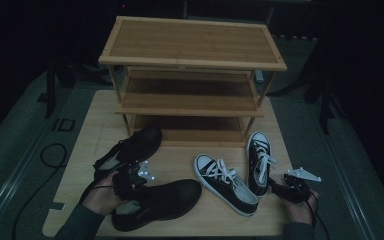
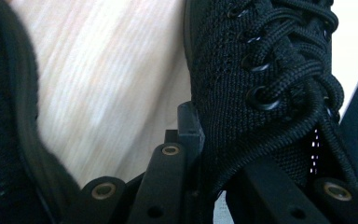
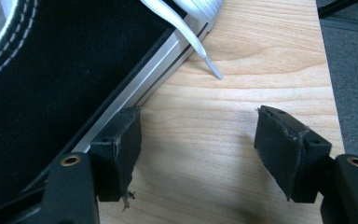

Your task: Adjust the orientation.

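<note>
Two black knit shoes lie at the table's front left, one farther back and one nearer. My left gripper sits between them, shut on the nearer black shoe; in the left gripper view the jaws pinch the knit edge beside the laces. Two black-and-white sneakers lie at the front right, one angled and one pointing at the rack. My right gripper rests open just behind that sneaker's heel. Its jaws stand apart over bare wood, the left one beside the sneaker's white sole.
A three-tier bamboo shoe rack stands at the back of the wooden table. The other black shoe lies close on the left of the held one. A white lace end trails on the wood. A dark cable lies on the floor at the left.
</note>
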`<state>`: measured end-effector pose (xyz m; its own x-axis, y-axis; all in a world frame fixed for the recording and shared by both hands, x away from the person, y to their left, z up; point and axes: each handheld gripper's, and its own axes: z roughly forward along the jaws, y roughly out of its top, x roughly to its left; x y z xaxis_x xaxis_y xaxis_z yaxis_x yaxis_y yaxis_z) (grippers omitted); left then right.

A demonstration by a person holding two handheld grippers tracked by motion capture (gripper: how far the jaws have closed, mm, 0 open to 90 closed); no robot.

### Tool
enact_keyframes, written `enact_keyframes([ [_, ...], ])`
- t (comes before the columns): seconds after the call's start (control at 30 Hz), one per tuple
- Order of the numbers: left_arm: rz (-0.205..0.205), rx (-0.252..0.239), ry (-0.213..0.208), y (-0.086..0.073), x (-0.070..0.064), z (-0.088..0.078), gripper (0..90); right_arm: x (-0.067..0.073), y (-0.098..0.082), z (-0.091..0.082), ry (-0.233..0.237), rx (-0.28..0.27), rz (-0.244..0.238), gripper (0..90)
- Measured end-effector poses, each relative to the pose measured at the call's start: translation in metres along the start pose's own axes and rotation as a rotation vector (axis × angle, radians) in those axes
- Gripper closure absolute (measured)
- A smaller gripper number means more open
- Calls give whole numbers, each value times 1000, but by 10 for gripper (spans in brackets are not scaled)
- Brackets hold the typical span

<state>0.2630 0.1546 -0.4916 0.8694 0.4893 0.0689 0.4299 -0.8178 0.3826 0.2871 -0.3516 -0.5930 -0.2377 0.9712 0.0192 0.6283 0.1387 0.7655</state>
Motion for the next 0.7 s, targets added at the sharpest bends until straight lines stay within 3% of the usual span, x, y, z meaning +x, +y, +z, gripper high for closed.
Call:
enact_keyframes([
  [0.07, -8, -4, 3, -1, 1, 0, 881, 0, 0, 0, 0, 0, 1, 315],
  [0.13, -31, -8, 14, -1, 4, 0, 881, 0, 0, 0, 0, 0, 1, 315],
  [0.17, -63, -18, 23, -3, 8, 0, 881, 0, 0, 0, 0, 0, 0, 315],
  [0.33, -109, -30, 43, -4, 16, 0, 880, 0, 0, 0, 0, 0, 1, 315],
  [0.4, -165, -40, 66, -4, 26, 1, 880, 0, 0, 0, 0, 0, 1, 315],
  [0.47, -179, -43, 74, -4, 28, 1, 880, 0, 0, 0, 0, 0, 0, 315],
  [0.53, -245, -67, 102, -3, 39, 2, 880, 0, 0, 0, 0, 0, 0, 315],
  [0.7, -288, -78, 128, 1, 50, 3, 880, 0, 0, 0, 0, 0, 0, 315],
])
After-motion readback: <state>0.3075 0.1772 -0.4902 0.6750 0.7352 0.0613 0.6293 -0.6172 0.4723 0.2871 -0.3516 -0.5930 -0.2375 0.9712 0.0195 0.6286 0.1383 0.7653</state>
